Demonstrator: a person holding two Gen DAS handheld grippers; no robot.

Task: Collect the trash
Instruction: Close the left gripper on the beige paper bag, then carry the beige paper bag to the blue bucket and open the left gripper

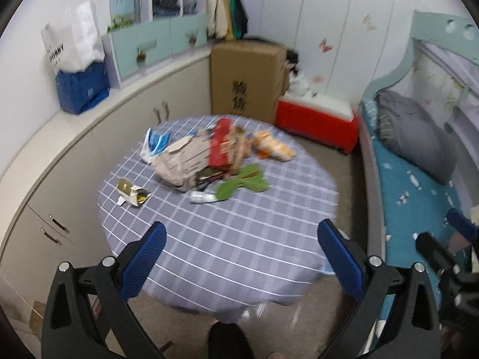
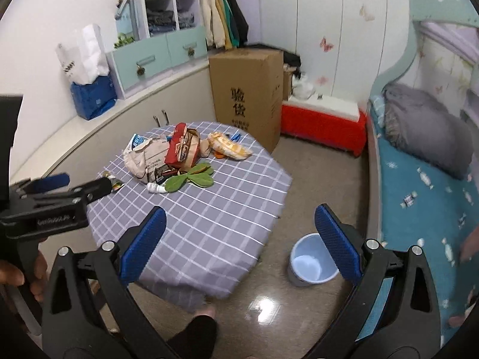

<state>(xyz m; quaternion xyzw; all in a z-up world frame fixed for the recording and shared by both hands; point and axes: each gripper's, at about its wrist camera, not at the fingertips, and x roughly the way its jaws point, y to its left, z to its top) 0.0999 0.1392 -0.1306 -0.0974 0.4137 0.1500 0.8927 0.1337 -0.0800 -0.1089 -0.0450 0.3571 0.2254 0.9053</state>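
Observation:
Trash lies heaped on the far half of a round table with a purple checked cloth [image 1: 227, 248] [image 2: 221, 209]. The heap holds a crumpled beige paper bag [image 1: 179, 161] [image 2: 143, 155], a red snack bag [image 1: 220, 146] [image 2: 179, 146], an orange-white wrapper [image 1: 272, 146] [image 2: 229, 146], a green leaf-shaped piece [image 1: 242, 182] [image 2: 188, 179], a white tube [image 1: 203, 198] [image 2: 155, 188] and a blue-white wrapper [image 1: 155, 143]. A small torn carton [image 1: 131, 193] lies apart to the left. My left gripper [image 1: 241, 233] [image 2: 86, 182] hangs open over the near table edge, holding nothing. My right gripper [image 2: 239, 215] [image 1: 443, 233] is open too, above the table's near right edge.
A light blue bin [image 2: 311, 260] stands on the floor right of the table. A cardboard box [image 2: 248, 89] and a red-white crate [image 2: 323, 122] sit behind. Curved cabinets [image 1: 60, 179] run along the left, a bed [image 2: 419, 194] along the right. A person's leg [image 2: 194, 332] is below.

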